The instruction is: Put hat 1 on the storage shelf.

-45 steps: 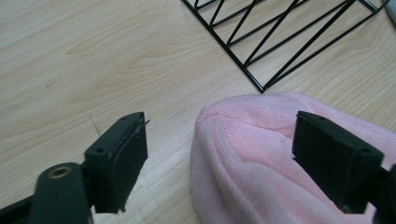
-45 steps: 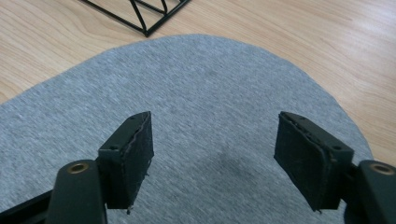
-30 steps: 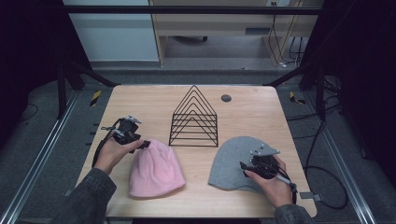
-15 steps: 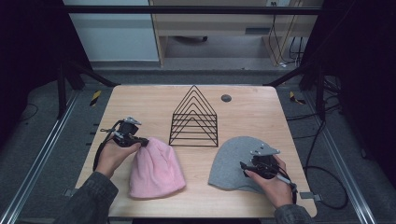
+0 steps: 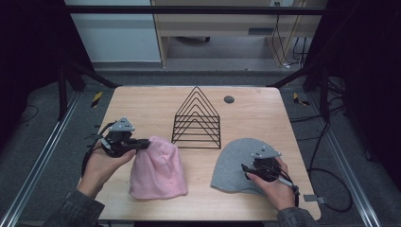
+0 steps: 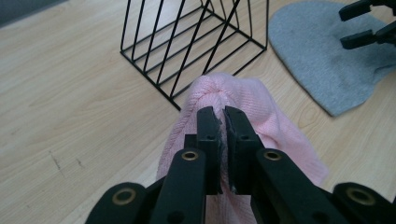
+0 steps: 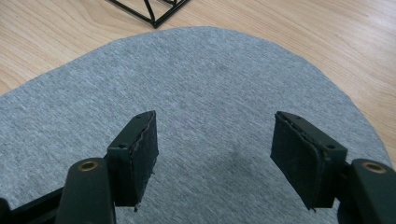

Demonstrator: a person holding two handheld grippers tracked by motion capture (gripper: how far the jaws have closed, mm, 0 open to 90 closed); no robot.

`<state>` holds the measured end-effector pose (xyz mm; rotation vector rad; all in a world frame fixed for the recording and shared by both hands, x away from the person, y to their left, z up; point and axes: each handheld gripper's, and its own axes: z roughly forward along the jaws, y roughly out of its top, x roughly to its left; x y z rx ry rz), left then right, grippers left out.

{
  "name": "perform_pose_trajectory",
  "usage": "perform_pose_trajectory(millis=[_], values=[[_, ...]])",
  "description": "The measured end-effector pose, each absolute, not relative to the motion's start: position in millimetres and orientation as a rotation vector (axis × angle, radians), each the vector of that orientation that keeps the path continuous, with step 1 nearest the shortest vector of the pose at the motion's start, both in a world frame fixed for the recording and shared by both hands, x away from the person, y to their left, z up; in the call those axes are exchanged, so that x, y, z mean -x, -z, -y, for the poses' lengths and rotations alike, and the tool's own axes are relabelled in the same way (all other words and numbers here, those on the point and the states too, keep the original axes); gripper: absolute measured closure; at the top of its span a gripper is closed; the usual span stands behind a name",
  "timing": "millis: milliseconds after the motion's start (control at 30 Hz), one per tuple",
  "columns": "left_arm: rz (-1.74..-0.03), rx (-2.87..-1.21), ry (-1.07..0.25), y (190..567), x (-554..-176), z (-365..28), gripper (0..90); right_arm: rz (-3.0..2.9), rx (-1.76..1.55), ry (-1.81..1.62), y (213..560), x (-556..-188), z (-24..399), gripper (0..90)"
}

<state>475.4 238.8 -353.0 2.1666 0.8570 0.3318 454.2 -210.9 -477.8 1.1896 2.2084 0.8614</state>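
So right now my left tongs are pinched tight on the crown of the pink hat, jaws nearly touching with a fold of knit between them. The hat's tip looks bunched up in the grip while the rest of it lies on the counter, near my side, left of the middle.

My right tongs are spread wide and holding nothing, hovering right over the grey hat, which lies flat on the right side of the counter. In the right gripper view both jaws stand apart with only grey fabric under them.

The black wire rack stands in the middle, just behind both hats, and it has nothing in it. My guess is the hats are meant to go on or into it, so I'd call this early: one hat gripped, the other only lined up, neither placed.

Count: two hats (one pink, one grey), one wire rack, and one small dark round thing at the back of the counter. Can't tell what that one is.
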Motion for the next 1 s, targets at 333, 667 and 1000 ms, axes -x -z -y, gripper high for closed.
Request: perform_pose_trajectory(millis=[333, 667, 1000], values=[[-0.808, -2.127, -0.404, 328.0, -467.1, -236.9, 85.4, -2.205, -1.172, -0.877, 476.7, -454.1, 209.5, 34.7], [-0.771, -2.095, -0.461, 301.1, -467.4, -237.5, 85.4, -2.213, -1.134, -0.903, 472.9, -451.1, 204.3, 32.3], [-0.745, -2.062, -0.512, 270.2, -471.4, -236.7, 85.4, -2.236, -1.021, -1.016, 452.9, -444.9, 171.9, 32.1]])
